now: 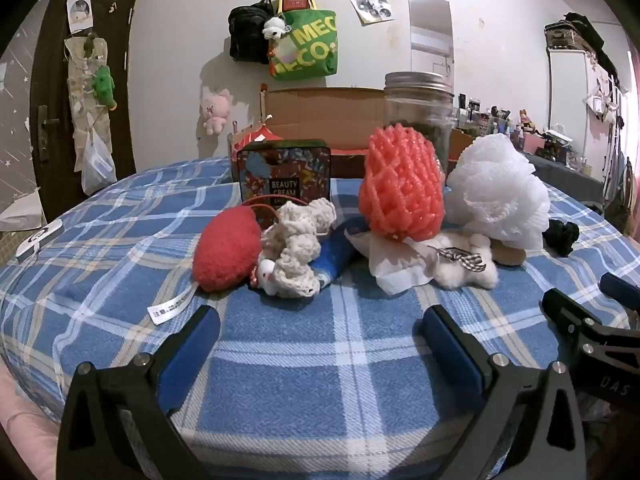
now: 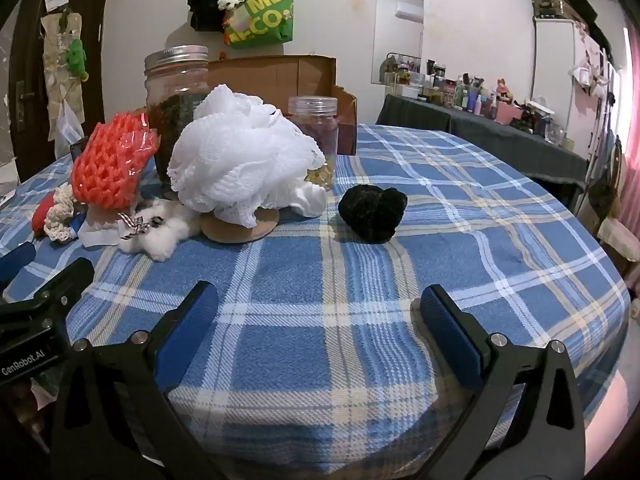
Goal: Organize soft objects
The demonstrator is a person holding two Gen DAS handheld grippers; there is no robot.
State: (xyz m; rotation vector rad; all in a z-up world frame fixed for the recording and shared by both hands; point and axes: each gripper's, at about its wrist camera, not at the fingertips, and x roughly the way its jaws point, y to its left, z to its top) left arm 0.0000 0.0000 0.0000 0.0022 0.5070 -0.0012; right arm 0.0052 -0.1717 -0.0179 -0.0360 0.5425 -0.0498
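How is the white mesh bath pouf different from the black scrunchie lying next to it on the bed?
The white mesh bath pouf is far bulkier than the black scrunchie, and airy netting where the scrunchie is dense, dark fabric. The pouf sits crowded among other items, on a brown disc and in front of two jars; the scrunchie lies alone, flat on the plaid cover. Both are soft, ruffled bundles, and neither is held.

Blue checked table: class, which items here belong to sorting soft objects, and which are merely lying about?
Belong: white mesh pouf, orange foam net, red knitted pad, cream crochet piece, black scrunchie, white plush toy.

Lying about: glass jar, plastic jar, beauty cream tin, cardboard box.
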